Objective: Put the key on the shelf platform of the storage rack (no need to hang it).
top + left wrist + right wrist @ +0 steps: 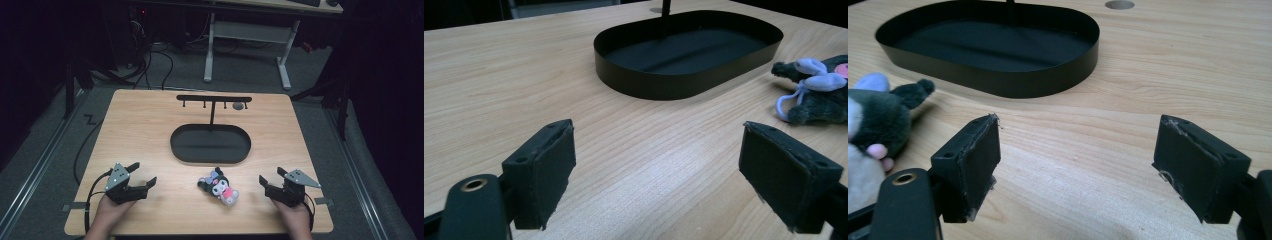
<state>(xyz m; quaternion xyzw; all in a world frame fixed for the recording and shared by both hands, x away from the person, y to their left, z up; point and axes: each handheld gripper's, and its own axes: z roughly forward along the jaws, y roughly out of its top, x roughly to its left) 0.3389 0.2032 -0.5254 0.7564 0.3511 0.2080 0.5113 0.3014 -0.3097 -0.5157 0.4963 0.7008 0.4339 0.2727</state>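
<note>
A light wooden worktop point(150, 125) seen from above in a dark room. At the near left corner, a person's hand holds the left claw point(143, 174), its 2 black jaws spread wide with nothing between them. At the near right corner, the other hand holds the right claw point(270, 182), also wide open and empty. Between the 2 claws, slightly right of centre and near the front edge, a small plush toy point(220, 186) lies on the wood, dark grey with a white face, pink details and pale ears, apart from both claws. Just beyond it sits a shallow black oval tray point(210, 156). From the tray's far side rises a thin black stand point(214, 99) with a crossbar carrying small hooks.
</note>
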